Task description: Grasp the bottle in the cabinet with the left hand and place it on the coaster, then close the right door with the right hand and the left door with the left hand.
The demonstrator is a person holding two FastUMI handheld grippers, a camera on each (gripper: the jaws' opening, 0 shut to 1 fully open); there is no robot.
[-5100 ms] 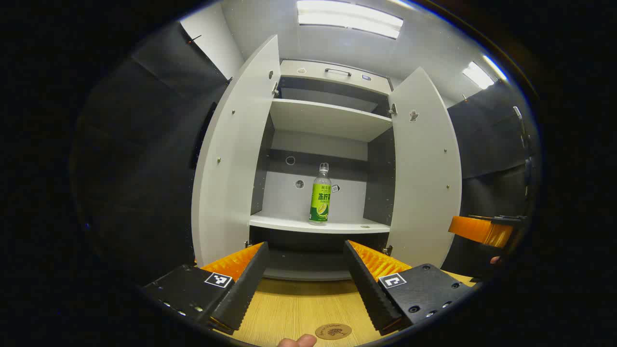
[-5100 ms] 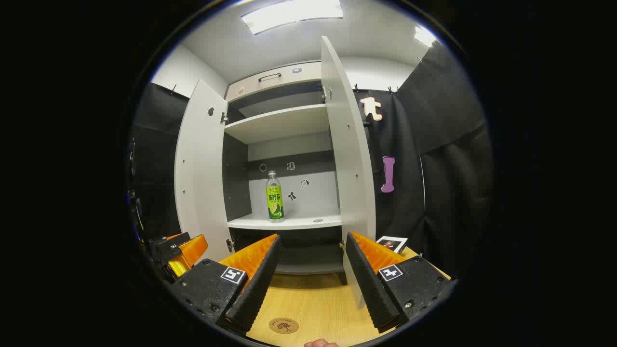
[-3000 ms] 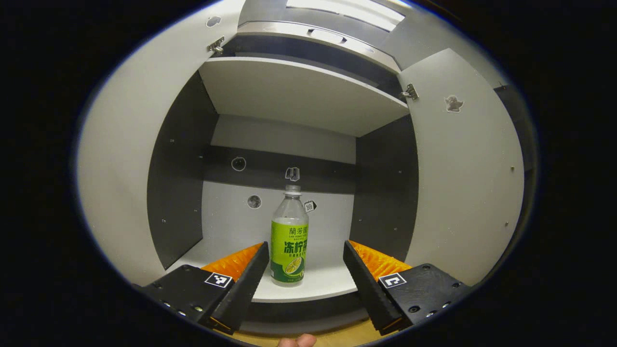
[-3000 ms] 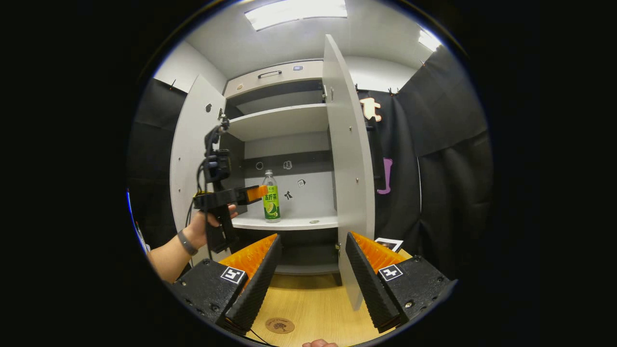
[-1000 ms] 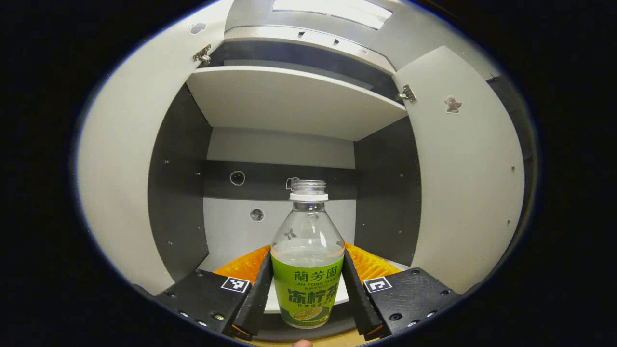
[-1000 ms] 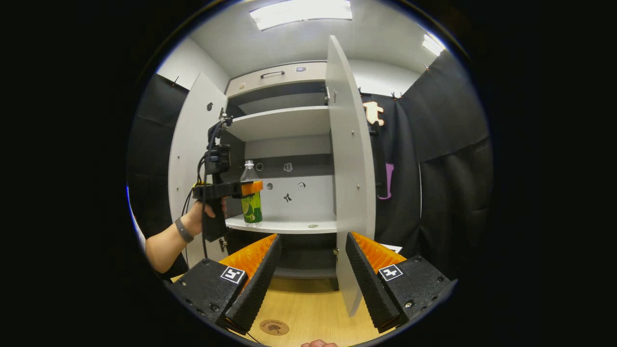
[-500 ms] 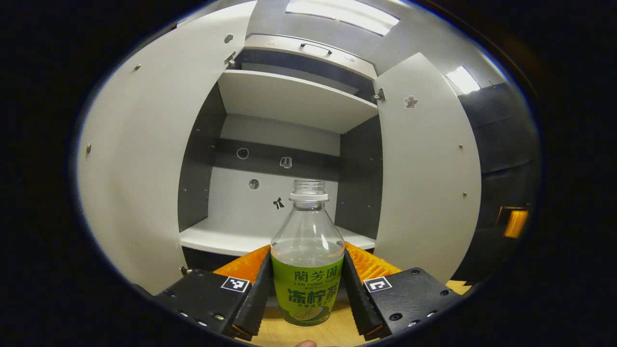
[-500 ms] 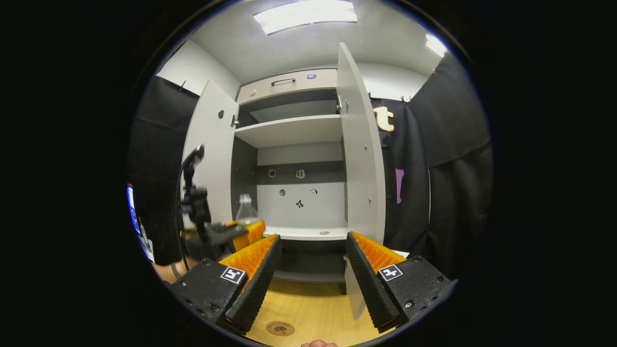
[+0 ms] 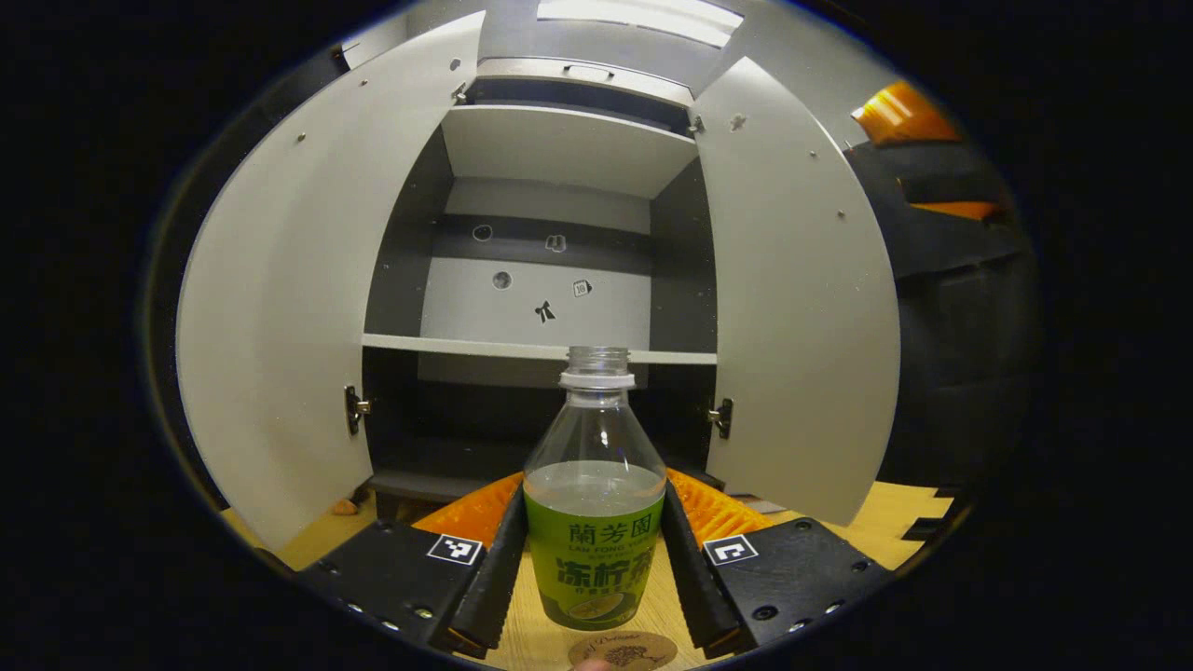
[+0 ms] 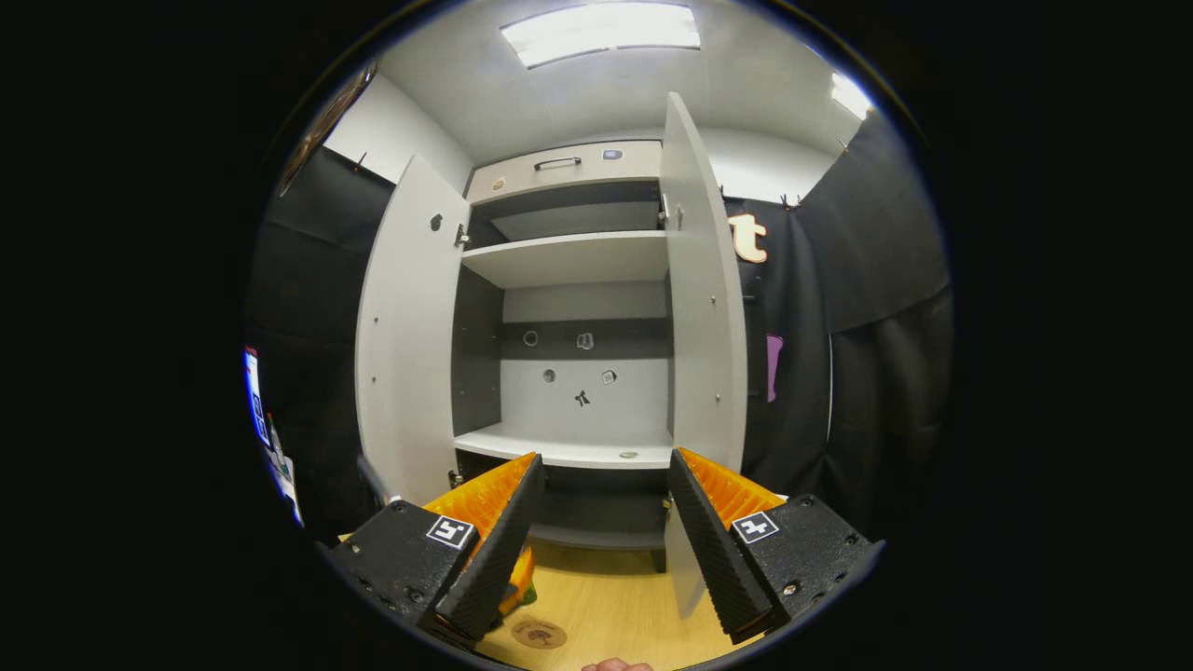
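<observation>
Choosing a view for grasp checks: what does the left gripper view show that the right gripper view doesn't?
Left gripper view: the left tongs clamp the green-labelled bottle close to the coaster; the lower door hinges are visible.
Right gripper view: the right tongs are open and empty, with the ceiling light and black cloth wall in frame.
Both: cabinet, doors open, coaster, wooden table.

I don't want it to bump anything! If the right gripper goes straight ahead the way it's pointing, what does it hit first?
Probably the front edge of the cabinet's lower shelf, which sits straight ahead between the open right gripper's fingers. The right door stands just beside that line, so it might brush past; depth is hard to judge.
</observation>
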